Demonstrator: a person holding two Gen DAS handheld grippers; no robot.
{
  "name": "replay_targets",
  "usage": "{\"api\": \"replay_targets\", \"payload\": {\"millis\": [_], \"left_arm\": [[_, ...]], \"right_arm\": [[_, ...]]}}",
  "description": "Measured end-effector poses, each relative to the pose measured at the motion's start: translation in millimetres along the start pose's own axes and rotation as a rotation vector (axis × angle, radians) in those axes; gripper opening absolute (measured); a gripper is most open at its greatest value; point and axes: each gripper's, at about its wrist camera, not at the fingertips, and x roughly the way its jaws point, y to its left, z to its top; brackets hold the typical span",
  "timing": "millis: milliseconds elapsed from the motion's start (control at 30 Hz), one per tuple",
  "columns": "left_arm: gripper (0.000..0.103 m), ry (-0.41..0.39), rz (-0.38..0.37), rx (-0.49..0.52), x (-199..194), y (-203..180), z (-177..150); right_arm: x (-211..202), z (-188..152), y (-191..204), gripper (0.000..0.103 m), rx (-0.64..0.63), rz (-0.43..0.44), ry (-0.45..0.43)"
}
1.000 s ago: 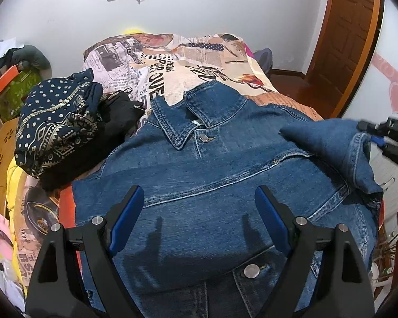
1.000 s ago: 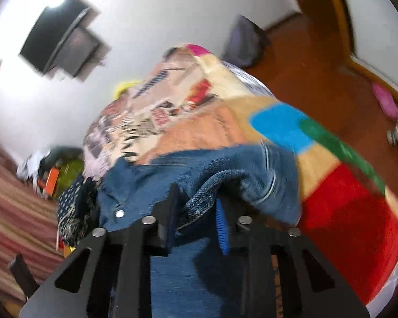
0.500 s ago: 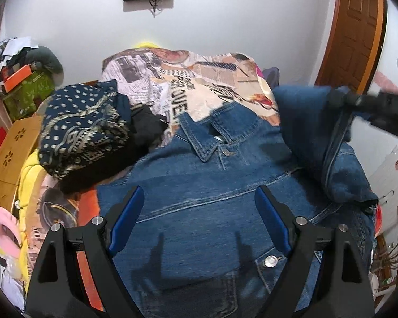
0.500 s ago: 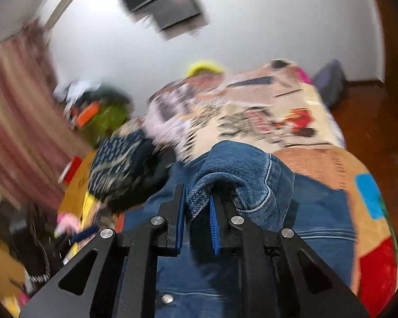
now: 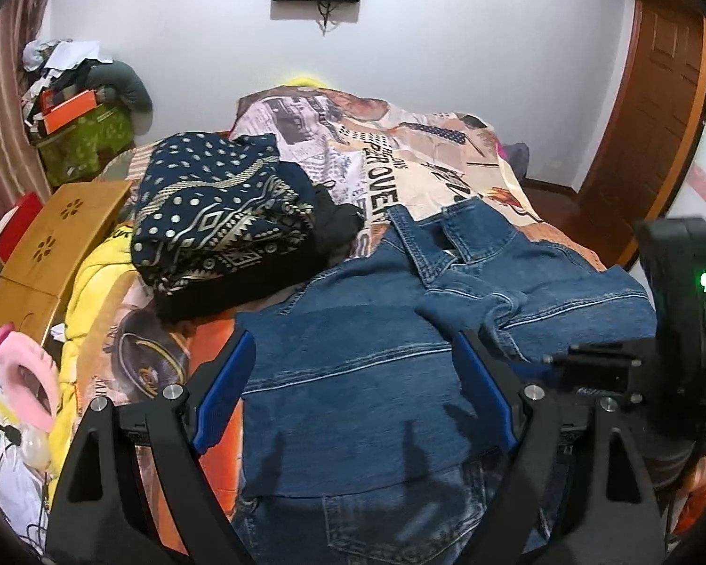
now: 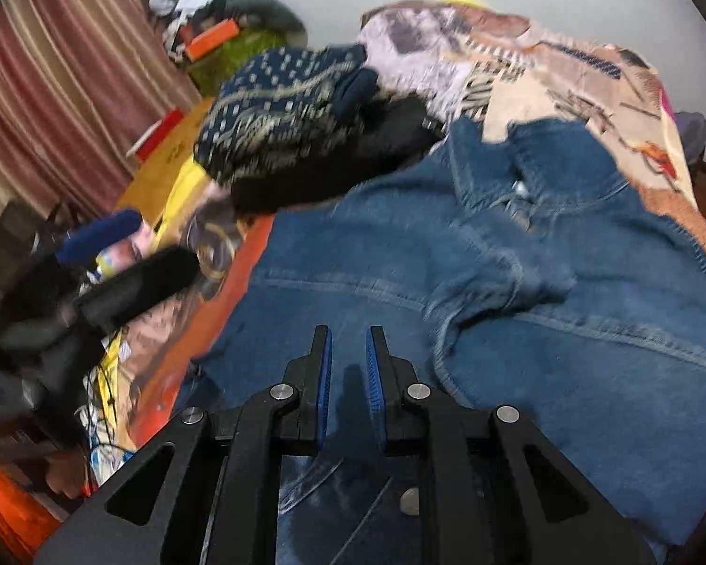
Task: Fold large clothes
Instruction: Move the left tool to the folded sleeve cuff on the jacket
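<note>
On the bed (image 5: 437, 188), denim jacket (image 5: 353, 376) lies flat, collar toward the wall, one sleeve (image 5: 485, 303) folded across the chest. Left hand-held gripper (image 5: 353, 395) hovers over the jacket's lower half, tilted down, jaws wide, nothing between them. Right hand-held gripper (image 6: 348, 367) points down over the jacket, jaws nearly together with a narrow gap, empty. A second ago it pinched the sleeve cuff and held it off to the side; sleeve now released, lying on the jacket. Patterned navy clothes pile (image 5: 221, 216) sits beside the jacket's shoulder.
</note>
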Motion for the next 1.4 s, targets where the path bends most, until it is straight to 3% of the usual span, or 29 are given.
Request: {"api": "replay_targets", "payload": {"millis": [133, 267, 333, 400, 500, 600, 733, 1133, 1200, 1267, 1333, 1367, 1400], "left_arm": [[0.085, 0.0, 0.004, -0.006, -1.9, 2.5, -2.5], [0.085, 0.014, -0.008, -0.011, 1.2, -2.1, -3.0], [0.085, 0.023, -0.022, -0.01, 4.7, -7.6, -1.7], [0.085, 0.031, -0.031, 0.001, 7.4, -15.6, -0.6], [0.085, 0.041, -0.045, 0.034, 12.4, -30.2, 1.1], [0.085, 0.058, -0.054, 0.074, 21.2, -48.7, 2.9], [0.085, 0.095, -0.072, 0.121, 40.0, -72.4, 4.8], [0.084, 0.26, -0.037, 0.185, 120.8, -107.2, -1.1], [0.072, 0.283, -0.042, 0.163, 132.0, -105.1, -1.7], [0.069, 0.307, -0.066, 0.119, 142.2, -100.5, -1.1], [0.059, 0.307, -0.099, 0.077, 145.1, -96.4, 0.8], [0.044, 0.31, -0.112, 0.066, 145.7, -96.1, 1.6], [0.036, 0.303, -0.083, 0.069, 145.5, -96.4, 3.0]], "right_arm": [[-10.7, -1.6, -2.6, 0.013, 0.008, -0.008, 0.016], [-41.0, -2.9, -12.7, 0.017, 0.034, -0.025, -0.041], [-61.3, -3.9, -19.4, 0.024, 0.039, -0.056, -0.093], [-83.6, -6.0, -28.1, 0.042, 0.046, -0.102, -0.158], [-111.6, -12.2, -41.2, 0.056, 0.056, -0.199, -0.254], [-137.6, -18.6, -60.8, 0.059, 0.082, -0.31, -0.316], [-159.4, -29.9, -87.1, 0.059, 0.146, -0.381, -0.347], [-171.2, -70.4, -153.7, 0.06, 0.336, -0.435, -0.313], [-170.2, -74.2, -158.2, 0.06, 0.344, -0.444, -0.302], [-169.7, -77.9, -161.1, 0.06, 0.347, -0.441, -0.296], [-169.0, -81.7, -164.5, 0.06, 0.351, -0.437, -0.292], [-168.6, -82.7, -165.2, 0.06, 0.353, -0.436, -0.289], [-168.2, -83.9, -166.0, 0.06, 0.356, -0.434, -0.287]]}}
